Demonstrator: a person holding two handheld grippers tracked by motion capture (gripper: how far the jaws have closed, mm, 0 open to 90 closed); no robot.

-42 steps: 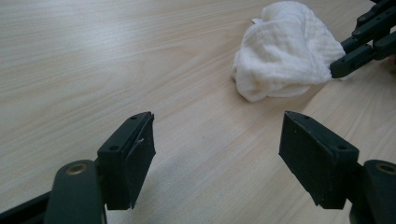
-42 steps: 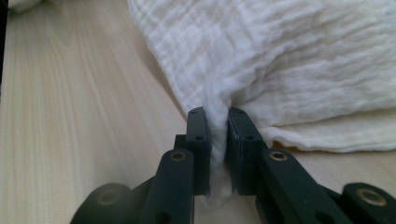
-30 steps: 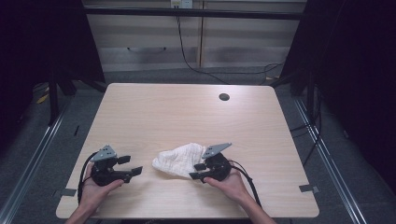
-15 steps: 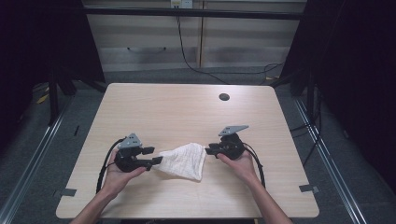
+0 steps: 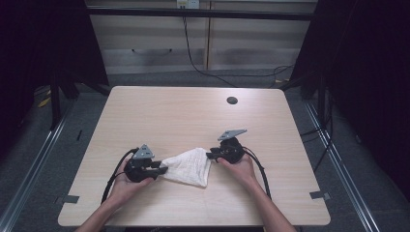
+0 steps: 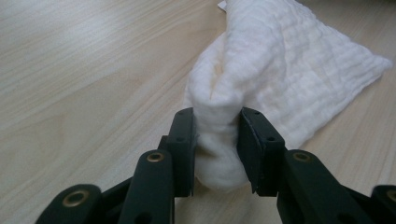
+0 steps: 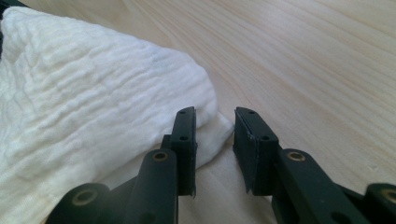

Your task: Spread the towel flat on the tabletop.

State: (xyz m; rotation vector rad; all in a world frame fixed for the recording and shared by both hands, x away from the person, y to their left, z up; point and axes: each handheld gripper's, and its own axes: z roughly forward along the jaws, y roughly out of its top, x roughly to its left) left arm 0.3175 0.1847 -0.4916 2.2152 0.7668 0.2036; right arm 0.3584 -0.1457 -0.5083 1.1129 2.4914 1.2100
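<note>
Now our left gripper [image 6: 215, 140] has just closed onto the white cloth's [image 5: 187, 166] bunched near-left corner on the table [image 5: 159, 111], right gripper [image 7: 214, 135] narrowed but corner ungripped — spreading can't start.

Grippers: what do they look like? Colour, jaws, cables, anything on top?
Both are black. The left gripper and right gripper each carry a grey three-cornered plate on top and trail a black cable toward the person. The jaws are flat black pads on jointed links with brass-coloured pivot pins. The forearms are bare, no sleeves in view.
</note>
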